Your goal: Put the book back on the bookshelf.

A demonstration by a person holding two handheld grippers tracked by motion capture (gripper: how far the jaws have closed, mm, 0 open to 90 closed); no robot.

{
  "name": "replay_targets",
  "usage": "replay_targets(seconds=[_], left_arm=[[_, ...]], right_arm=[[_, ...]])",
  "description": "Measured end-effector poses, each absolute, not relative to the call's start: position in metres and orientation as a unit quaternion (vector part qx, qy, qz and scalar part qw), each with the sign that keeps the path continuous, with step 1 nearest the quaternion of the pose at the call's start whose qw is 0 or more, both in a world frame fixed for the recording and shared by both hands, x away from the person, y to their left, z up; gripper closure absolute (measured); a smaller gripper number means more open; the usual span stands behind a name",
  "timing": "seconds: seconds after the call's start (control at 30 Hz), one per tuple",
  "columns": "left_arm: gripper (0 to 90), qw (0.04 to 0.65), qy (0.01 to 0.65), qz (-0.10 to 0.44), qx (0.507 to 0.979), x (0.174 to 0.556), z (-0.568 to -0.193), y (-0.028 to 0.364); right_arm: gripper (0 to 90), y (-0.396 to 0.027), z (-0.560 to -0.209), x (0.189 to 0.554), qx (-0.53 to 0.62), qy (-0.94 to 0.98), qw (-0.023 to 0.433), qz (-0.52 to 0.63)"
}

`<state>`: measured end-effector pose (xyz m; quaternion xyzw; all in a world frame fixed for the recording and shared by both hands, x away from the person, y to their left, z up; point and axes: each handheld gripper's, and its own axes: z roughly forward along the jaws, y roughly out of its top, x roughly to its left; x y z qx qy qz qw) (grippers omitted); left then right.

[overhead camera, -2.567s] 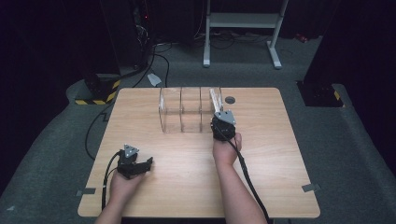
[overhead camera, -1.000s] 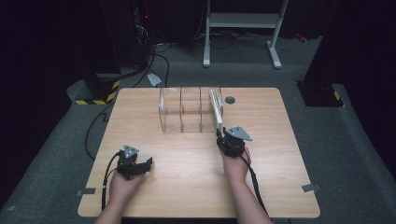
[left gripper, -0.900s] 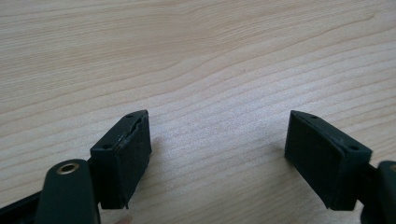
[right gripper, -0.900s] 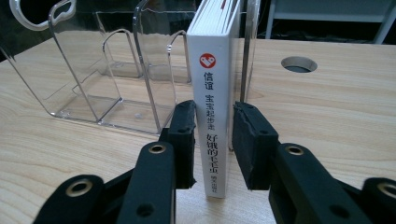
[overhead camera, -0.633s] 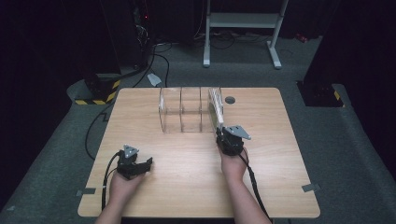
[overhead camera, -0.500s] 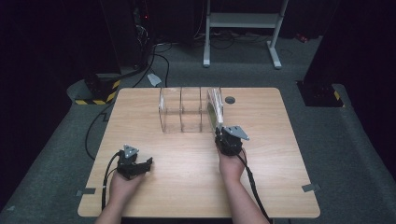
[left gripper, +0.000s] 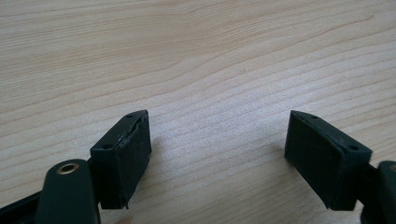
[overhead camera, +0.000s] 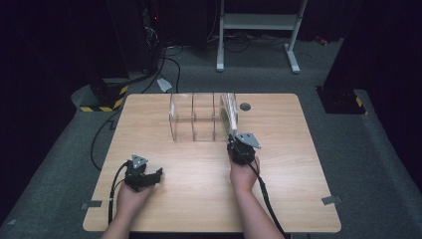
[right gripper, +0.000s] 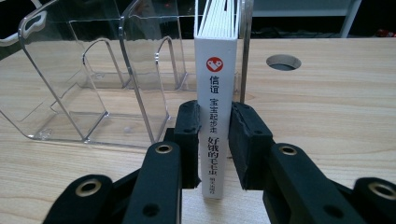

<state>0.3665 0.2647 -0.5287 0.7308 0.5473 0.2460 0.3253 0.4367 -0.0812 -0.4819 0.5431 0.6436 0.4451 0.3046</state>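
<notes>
White book [right gripper: 215,116] stands upright, clamped between right gripper [right gripper: 215,135] fingers.

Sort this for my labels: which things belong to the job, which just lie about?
In the job: book, clear rack, right gripper clamped on the book's spine.
Lying about: left gripper with open jaws, table hole, cables on the floor.
</notes>
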Motion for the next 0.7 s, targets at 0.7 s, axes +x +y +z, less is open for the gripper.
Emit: replay_targets(seconds=[0.7], left_arm=[[22.7,0.325,0.547,0.246,0.731,0.3665,-0.5286,0.2648]], right_arm=[[60.6,-0.0789,-0.4759,0.4378,0.532,0.65,0.309,0.446]])
